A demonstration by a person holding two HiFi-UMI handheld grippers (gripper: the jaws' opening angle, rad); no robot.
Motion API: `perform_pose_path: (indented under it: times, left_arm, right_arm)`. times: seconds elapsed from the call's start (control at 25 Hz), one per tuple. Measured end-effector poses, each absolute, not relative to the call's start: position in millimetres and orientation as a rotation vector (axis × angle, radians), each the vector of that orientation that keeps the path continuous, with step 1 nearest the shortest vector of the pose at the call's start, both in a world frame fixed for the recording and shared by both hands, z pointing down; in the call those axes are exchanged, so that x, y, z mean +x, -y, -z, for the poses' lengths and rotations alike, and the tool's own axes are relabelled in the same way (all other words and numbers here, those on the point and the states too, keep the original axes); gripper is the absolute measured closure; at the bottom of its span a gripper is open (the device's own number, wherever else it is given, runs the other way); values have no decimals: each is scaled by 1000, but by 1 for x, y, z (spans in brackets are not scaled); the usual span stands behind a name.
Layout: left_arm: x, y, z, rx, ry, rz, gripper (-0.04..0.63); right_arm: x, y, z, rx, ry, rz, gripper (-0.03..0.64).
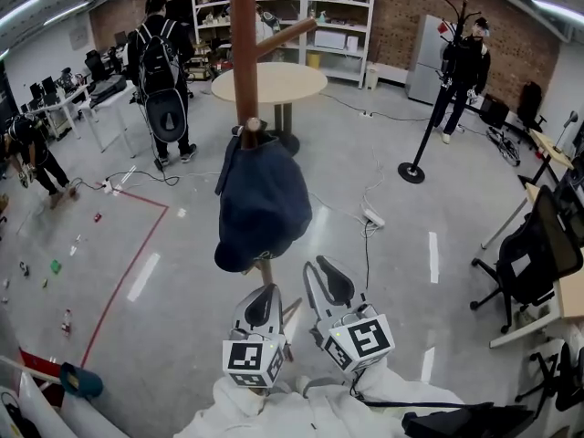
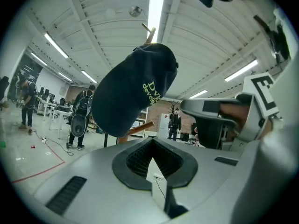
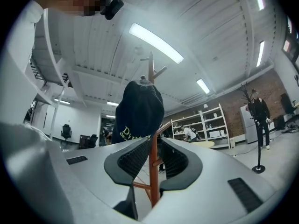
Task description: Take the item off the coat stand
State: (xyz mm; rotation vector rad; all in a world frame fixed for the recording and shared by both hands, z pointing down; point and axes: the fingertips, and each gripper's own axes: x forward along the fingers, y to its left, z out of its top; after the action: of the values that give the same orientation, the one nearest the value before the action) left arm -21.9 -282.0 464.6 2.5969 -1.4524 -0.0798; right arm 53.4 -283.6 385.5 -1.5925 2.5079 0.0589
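Head view: the navy cap [image 1: 263, 203] hangs on a peg [image 1: 252, 126] of the coat stand [image 1: 244, 53]. The left tool [image 1: 267, 290] and right tool [image 1: 319, 267] sit just below it, neither touching.

Left gripper view: the left tool's jaws are together and empty, with the cap above and beyond them.

Right gripper view: the right tool's jaws stand slightly apart, and the stand's pole [image 3: 153, 171] shows through the gap beyond them.

Likely risks: so narrow a gap may slip off the fabric. A sideways tug could snag the cap on its peg or rock the stand.
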Motion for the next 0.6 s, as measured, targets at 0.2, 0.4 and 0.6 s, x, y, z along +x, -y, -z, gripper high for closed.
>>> perform_pose_path:
  times: [0.2,0.4,0.6]
  left_arm:
    - [-20,282,-468,2586,1457,72,594]
    - [-24,284,-471,2569,1481,63,594]
    - [-25,284,-473,2564,1488,59,594]
  right_arm:
    - [48,280,-365,-1507,-2514,-77,501]
    - [42,285,-348,-1436,-2521,-79,411]
    - [41,290,-333,-1397,-2505,-112,374]
